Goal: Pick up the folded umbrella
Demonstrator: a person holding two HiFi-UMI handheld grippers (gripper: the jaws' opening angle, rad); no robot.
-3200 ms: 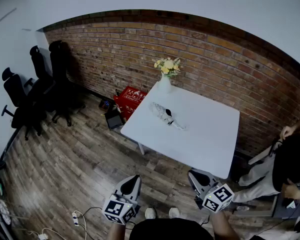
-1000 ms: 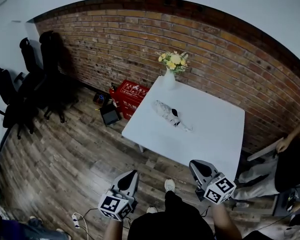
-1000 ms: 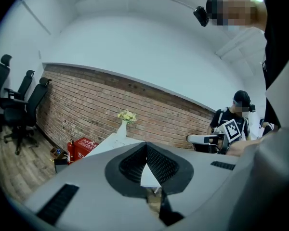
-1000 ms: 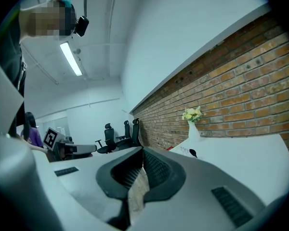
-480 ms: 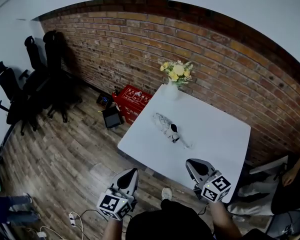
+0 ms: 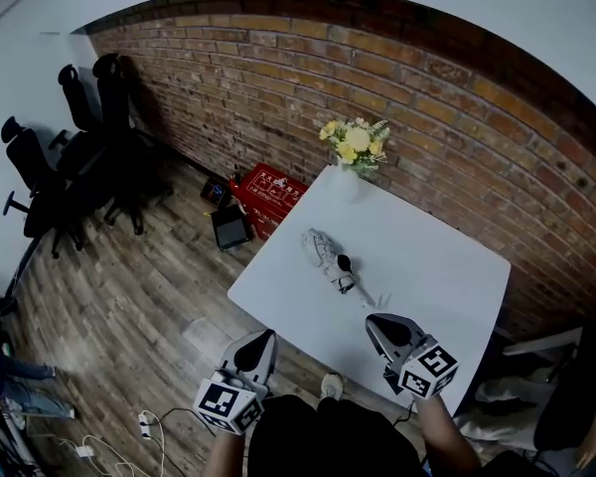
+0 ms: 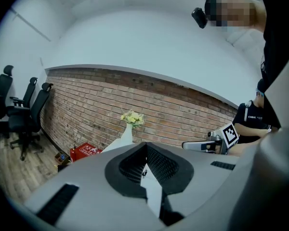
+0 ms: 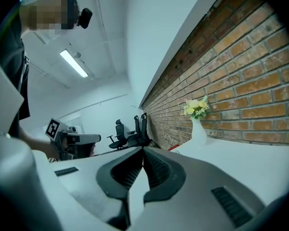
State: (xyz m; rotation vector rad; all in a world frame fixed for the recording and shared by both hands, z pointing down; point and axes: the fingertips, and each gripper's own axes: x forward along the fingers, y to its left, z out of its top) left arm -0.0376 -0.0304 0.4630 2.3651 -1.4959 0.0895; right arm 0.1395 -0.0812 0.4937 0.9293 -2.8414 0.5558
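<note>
Folded umbrella (image 6: pixel 326 250): pale, bundled, lying flat on the white desk (image 6: pixel 447 266). It sits toward the left corner, a little in from the left edge, well apart from everything else. Its dark handle (image 6: pixel 344 263) end points toward the near edge, with a thin strap trailing off beyond it. Nothing touches it.

Vase of flowers (image 6: pixel 354 147) stands at the far corner against the brick wall (image 6: pixel 457 97), clear of the umbrella. On the floor past the left edge are a red crate (image 6: pixel 268 193) and, further off, office chairs (image 6: pixel 74 162).

Right gripper (image 6: pixel 375 322): at the near edge of the desk, jaws closed together, nothing in them. Left gripper (image 6: pixel 266 338): just off the near edge over the floor, jaws likewise pressed together and empty. Both point roughly level toward the desk, short of the umbrella.

Step in hand, as I read it: the approach, no grasp begun.

- The right gripper looks the nearer of the two, so it is the likely one to take the umbrella.
- Jaws must open wide before arriving. The bundle is fatter than the handle.
- Best come in low and across the umbrella's length, closing on the firm part where canopy meets handle. Loose fabric would give and slip.
- Keep clear of the trailing strap, lest only that gets pinched.
- Lift straight up once the pads bite.
</note>
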